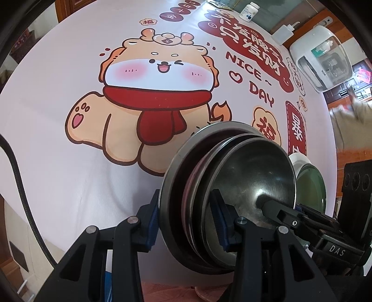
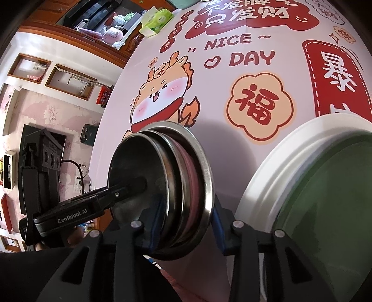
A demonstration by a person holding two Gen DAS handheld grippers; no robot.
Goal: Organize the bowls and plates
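Worktop (image 1: 58,181) under glossy cartoon-printed cloth carries a white-rimmed green plate (image 2: 325,209); just beside it the nested stack of round steel bowls (image 1: 209,185) is clamped by both left gripper (image 1: 186,216) and right gripper (image 2: 186,218) jaws. Slick curved rims likely slip; squeeze evenly.

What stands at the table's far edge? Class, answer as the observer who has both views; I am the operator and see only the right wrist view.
Observer: A white pill bottle stands at the far edge of the tablecloth.
Operator: Anything near it?
Observer: A white pump bottle, to its right.
Operator: How does the left gripper hold the bowl stack?
Observer: Its jaws clamp the rims, one inside the top bowl and one behind the widest dish.
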